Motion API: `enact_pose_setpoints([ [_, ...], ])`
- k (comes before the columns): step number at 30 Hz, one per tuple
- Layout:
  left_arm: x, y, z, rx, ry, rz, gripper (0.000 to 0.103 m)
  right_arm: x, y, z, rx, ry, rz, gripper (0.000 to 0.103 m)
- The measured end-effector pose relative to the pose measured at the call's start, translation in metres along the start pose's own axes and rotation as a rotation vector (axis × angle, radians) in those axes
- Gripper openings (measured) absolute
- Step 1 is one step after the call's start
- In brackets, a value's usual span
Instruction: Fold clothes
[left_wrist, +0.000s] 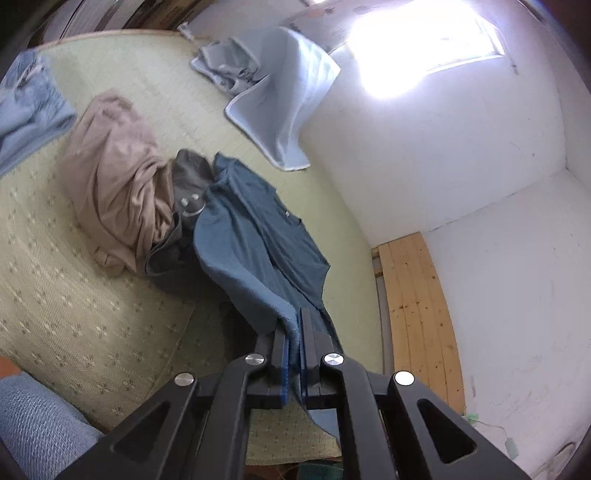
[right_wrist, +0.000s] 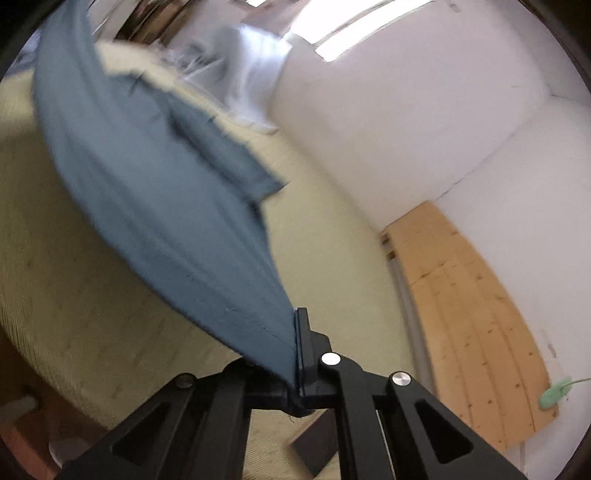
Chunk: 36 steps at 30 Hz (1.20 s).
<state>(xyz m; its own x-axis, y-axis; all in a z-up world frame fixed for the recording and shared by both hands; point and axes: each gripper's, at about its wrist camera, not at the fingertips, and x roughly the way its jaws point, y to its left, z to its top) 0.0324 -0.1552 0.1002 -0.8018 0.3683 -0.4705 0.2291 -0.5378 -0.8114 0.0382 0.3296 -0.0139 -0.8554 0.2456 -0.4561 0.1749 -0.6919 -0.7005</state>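
A teal-blue shirt (left_wrist: 255, 236) stretches from the bed mat up to my left gripper (left_wrist: 294, 325), which is shut on its edge; cloth hangs down between the pads. In the right wrist view the same teal shirt (right_wrist: 155, 206) spreads up and left from my right gripper (right_wrist: 295, 328), shut on another edge of it. The cloth covers the right gripper's left finger. The shirt's far end lies against a pile of a beige garment (left_wrist: 118, 181) and a dark grey garment (left_wrist: 188, 184).
The pale green woven mat (left_wrist: 81, 306) covers the bed. A light blue blanket (left_wrist: 273, 99) lies at its far side and a blue cloth (left_wrist: 26, 110) at far left. White walls and a wooden board (left_wrist: 421, 317) stand on the right. A knitted blue item (left_wrist: 33, 424) is at lower left.
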Motion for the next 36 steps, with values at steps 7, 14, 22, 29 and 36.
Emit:
enact_pose_setpoints([
  [7,-0.040,-0.044,0.011,0.113,-0.086,-0.010,0.003,-0.058,-0.055,0.057,0.082,-0.152,-0.062,0.000],
  [14,-0.082,-0.077,0.019,0.188,-0.144,-0.046,0.003,-0.118,-0.099,0.098,0.135,-0.260,-0.120,0.000],
  [22,-0.127,-0.114,0.012,0.285,-0.150,-0.114,0.003,-0.176,-0.144,0.107,0.165,-0.311,-0.185,0.000],
  [29,-0.162,-0.145,-0.003,0.348,-0.137,-0.198,0.003,-0.241,-0.174,0.081,0.240,-0.317,-0.210,0.000],
  [36,-0.192,-0.159,-0.018,0.362,-0.144,-0.251,0.003,-0.285,-0.183,0.057,0.255,-0.315,-0.184,0.001],
])
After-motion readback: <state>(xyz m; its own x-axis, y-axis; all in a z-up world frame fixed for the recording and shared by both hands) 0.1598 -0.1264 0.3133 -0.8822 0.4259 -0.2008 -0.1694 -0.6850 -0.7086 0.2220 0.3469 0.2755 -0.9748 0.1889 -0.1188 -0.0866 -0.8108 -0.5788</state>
